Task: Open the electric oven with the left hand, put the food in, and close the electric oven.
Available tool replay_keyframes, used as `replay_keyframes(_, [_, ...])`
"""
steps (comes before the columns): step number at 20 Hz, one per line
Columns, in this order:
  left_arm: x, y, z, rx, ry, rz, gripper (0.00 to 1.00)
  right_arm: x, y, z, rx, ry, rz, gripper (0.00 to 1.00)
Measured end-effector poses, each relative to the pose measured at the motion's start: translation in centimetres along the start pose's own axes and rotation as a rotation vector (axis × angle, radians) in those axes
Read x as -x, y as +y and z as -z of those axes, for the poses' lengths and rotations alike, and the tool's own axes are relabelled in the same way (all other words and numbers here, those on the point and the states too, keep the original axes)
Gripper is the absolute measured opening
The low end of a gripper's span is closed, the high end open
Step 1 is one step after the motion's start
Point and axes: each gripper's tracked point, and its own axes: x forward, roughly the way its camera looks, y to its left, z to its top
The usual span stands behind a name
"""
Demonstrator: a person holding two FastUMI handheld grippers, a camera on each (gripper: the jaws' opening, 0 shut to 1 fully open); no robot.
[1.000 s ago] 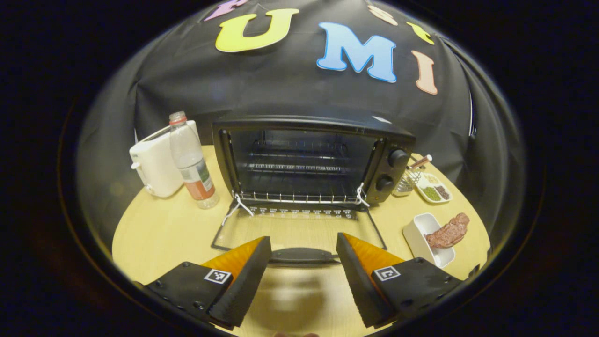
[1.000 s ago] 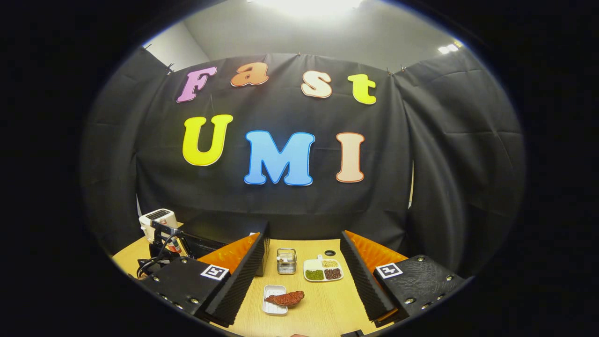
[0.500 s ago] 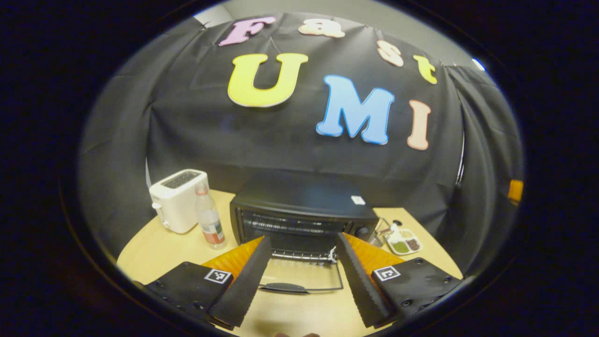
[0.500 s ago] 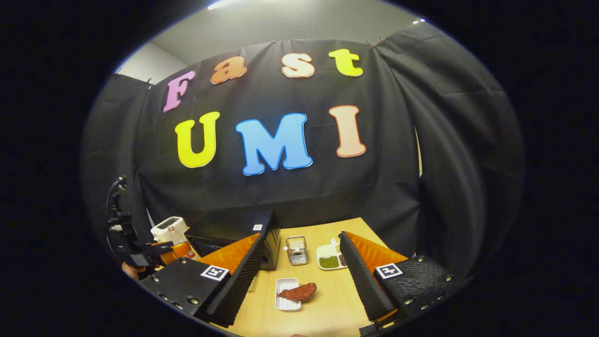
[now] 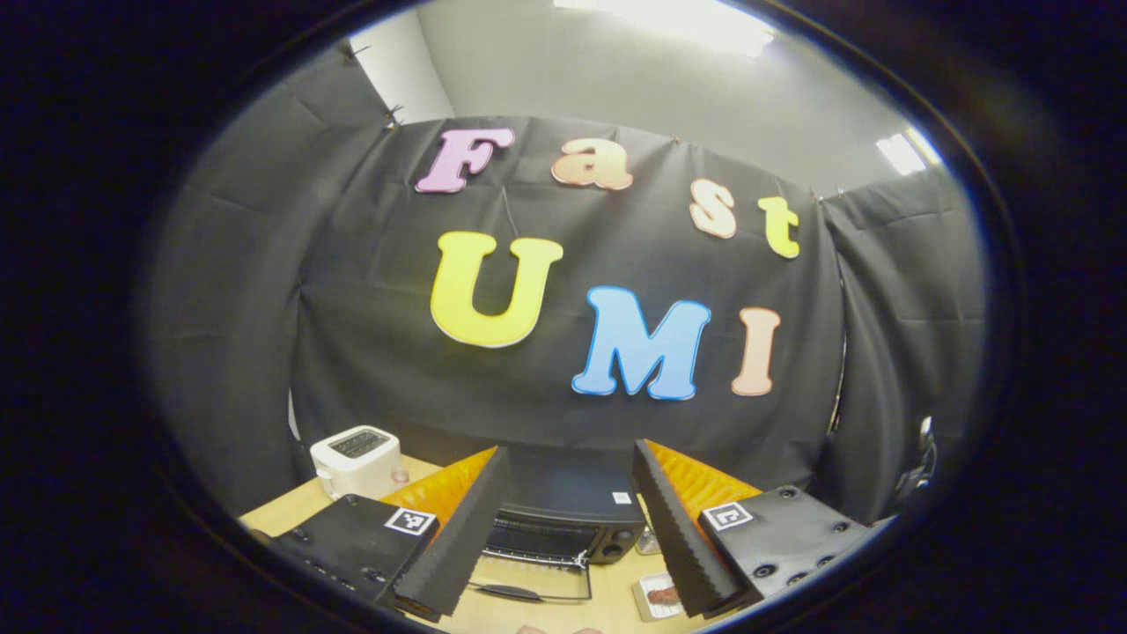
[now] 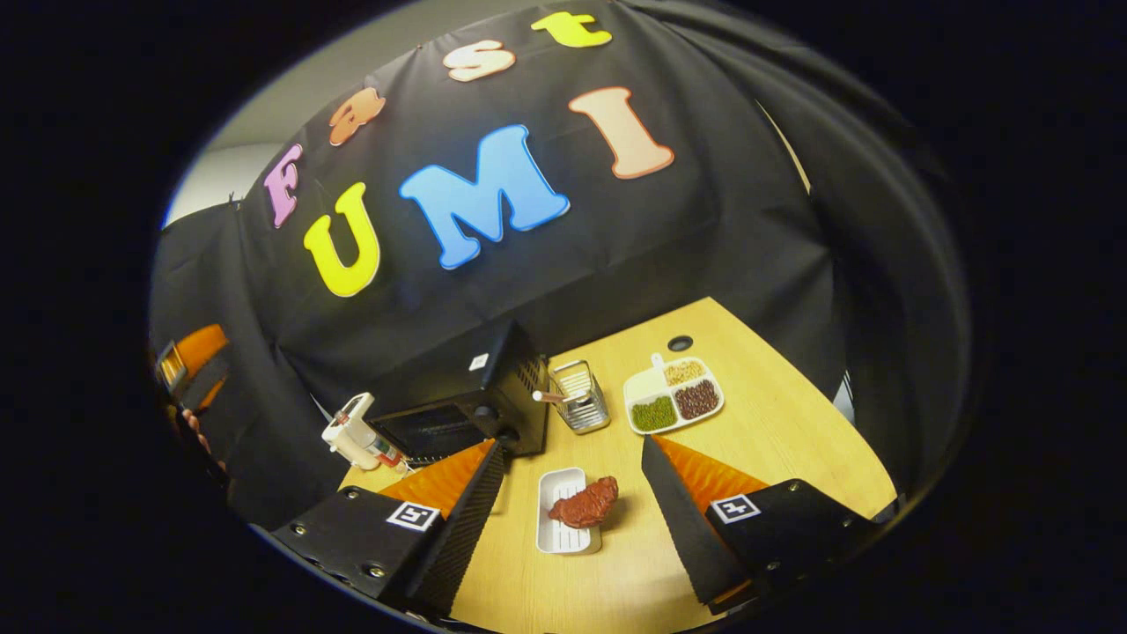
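Oven (image 5: 563,519): black electric unit on the tabletop (image 6: 775,440), against the booth wall. Door (image 5: 528,588) hangs down flat in front of the cavity, its handle toward the viewer in the left gripper view; in the right gripper view the oven (image 6: 458,396) shows from its knob side.

Food (image 6: 585,504): 1 reddish-brown piece, lying half in and half over the edge of a small white dish (image 6: 563,528). The dish stands on the tabletop just in front of the oven's right end, apart from the oven.

Right claw (image 6: 572,519): fingers apart, holding nothing, raised over the tabletop with the food and dish showing between them. No contact visible.

Left claw (image 5: 570,528): fingers apart, holding nothing, raised above the tabletop and tilted up at the booth wall, with the oven and its lowered door between the fingers, well apart from both.

Other items on the tabletop: white toaster (image 5: 357,458) and bottle (image 6: 370,445) to the oven's left; wire basket (image 6: 577,396) beside the oven's right side; divided plate (image 6: 673,396) with 3 kinds of beans beyond it.

Progress, as judged: step 1 of 3 appears done, the door being open. Remaining: grasp the food, place it on the rack inside, then lift the door shut.
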Motion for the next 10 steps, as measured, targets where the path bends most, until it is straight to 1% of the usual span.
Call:
replay_keyframes(1, [1.0, -0.1, -0.8, -0.014, -0.019, -0.009, 0.94, -0.8, -0.5, 0.9, -0.017, 0.027, -0.007, 0.96])
replay_keyframes(2, [1.5, -0.2, -1.2, -0.023, -0.024, -0.016, 0.98, -1.7, -1.0, 1.9, -0.037, 0.055, -0.015, 0.96])
replay_keyframes(3, [2.0, -0.4, -1.4, -0.032, -0.025, -0.023, 0.94, -2.6, -1.6, 3.1, -0.060, 0.085, -0.020, 0.96])
replay_keyframes(4, [2.1, -0.6, -1.1, -0.036, -0.022, -0.026, 0.98, -3.4, -1.9, 4.1, -0.086, 0.110, -0.031, 0.96])
replay_keyframes(6, [2.4, -0.6, -0.4, -0.029, 0.002, -0.038, 0.98, -4.8, -2.4, 5.8, -0.146, 0.150, -0.057, 0.96])
replay_keyframes(10, [3.3, 0.2, -0.3, -0.021, 0.026, -0.093, 0.98, -8.7, -3.5, 9.7, -0.237, 0.244, -0.087, 0.96])
